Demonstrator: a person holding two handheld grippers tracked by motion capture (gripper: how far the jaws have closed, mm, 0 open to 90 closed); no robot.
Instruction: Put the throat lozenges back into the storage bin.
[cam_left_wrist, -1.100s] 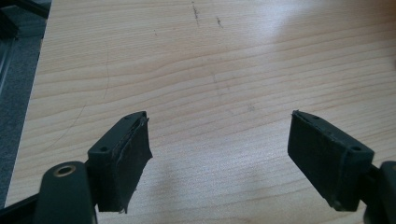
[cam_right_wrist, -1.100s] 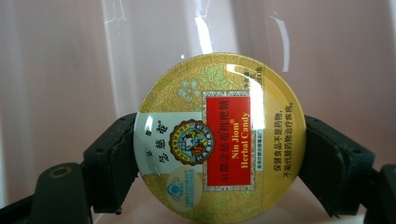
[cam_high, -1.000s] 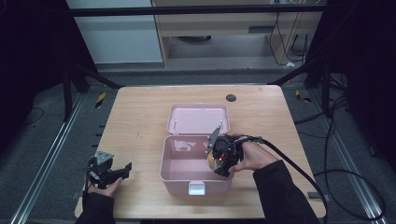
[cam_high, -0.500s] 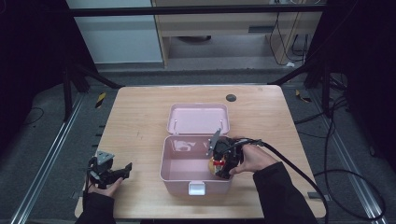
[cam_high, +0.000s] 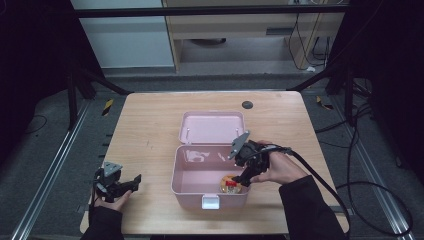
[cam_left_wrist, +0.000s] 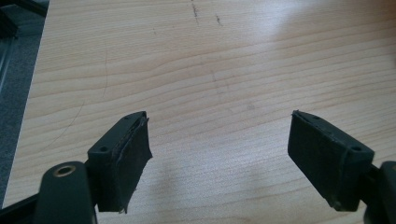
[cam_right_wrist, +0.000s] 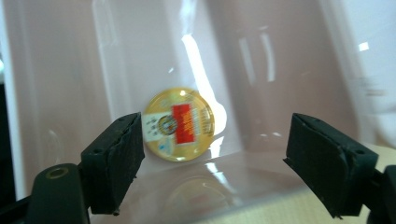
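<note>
An open pink box stands mid-table, its lid lying flat behind it. A round gold tin with a red label rests inside, at the box's front right. My right gripper reaches in from the right, open, its jaws wide apart. In the right gripper view the gold tin lies close to the left pad; whether they touch is unclear. The right gripper holds nothing. My left gripper hovers low over the table's front left corner; in its own view the left gripper is open over bare wood.
The wooden table carries a small black disc near its far edge. A white latch sits on the box's front wall. A black cable trails from the right gripper off the table's right side.
The right gripper has dipped a little lower into the box and the gold tin now lies on the box floor between open jaws. The left gripper has stayed put.
</note>
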